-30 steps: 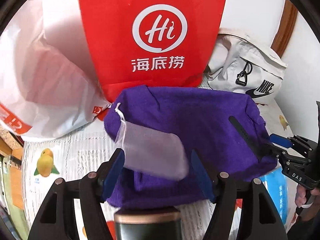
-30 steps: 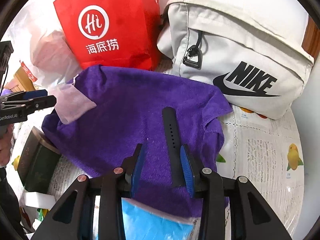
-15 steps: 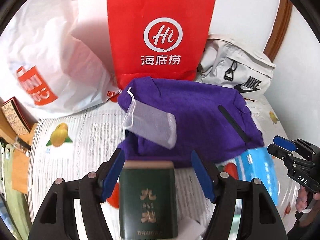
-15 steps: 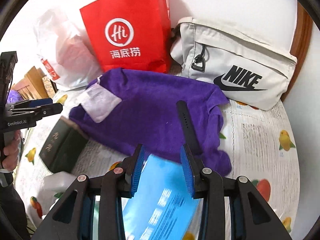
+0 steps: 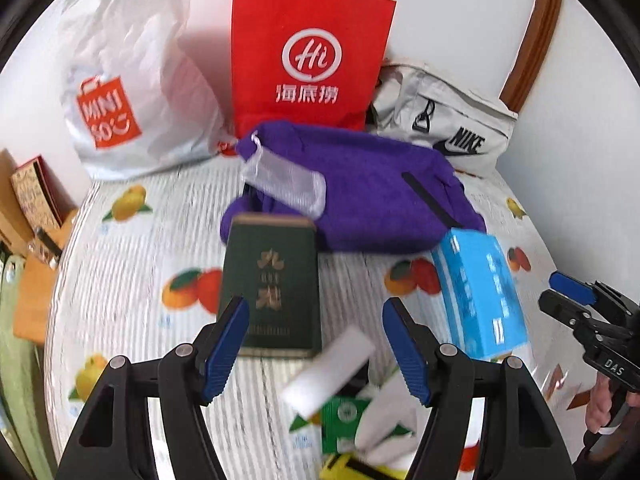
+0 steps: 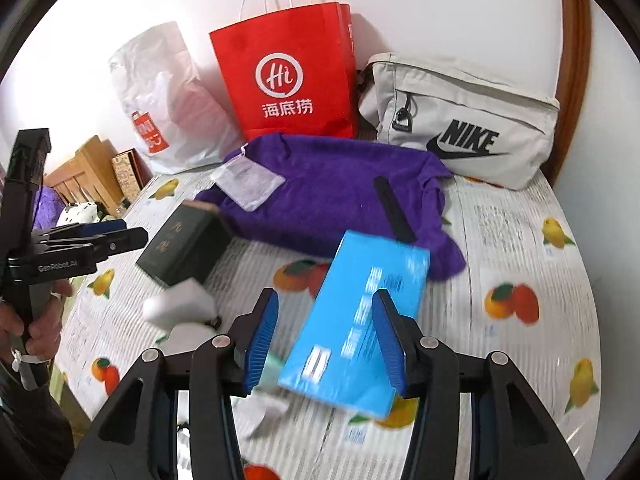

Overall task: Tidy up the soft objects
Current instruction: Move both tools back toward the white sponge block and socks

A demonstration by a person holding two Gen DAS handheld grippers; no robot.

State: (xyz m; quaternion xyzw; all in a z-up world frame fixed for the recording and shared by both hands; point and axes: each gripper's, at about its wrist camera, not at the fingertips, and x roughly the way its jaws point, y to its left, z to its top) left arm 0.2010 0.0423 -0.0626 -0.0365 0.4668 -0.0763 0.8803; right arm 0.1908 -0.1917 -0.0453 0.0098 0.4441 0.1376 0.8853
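L gripper [image 5: 316,344]: jaws spread wide, nothing between the pads, hanging above the fruit-print tablecloth [image 5: 132,264] w/ a dark green box [image 5: 272,276] lying flat just past the tips and a white block [image 5: 332,368] (blurred) below them. R gripper [image 6: 326,334]: jaws apart and have just been opening; a light blue box [image 6: 360,320] shows between the pads in that view, but it lies on the cloth under them, not pinched. Farther out, the purple towel [image 6: 332,196] sits crumpled mid-table, touching the far end of the green box and partly under the blue box's far corner. On the towel: a small translucent mesh pouch [image 6: 248,182] on its left part, a black strap [image 6: 394,212] on its right part. Behind the towel, against the wall, L to R: white Miniso plastic bag [image 5: 120,92], red paper bag [image 5: 308,60] upright, pale Nike pouch [image 6: 460,120]. A person's hand [image 6: 32,320] grips the L tool's handle at the frame edge.
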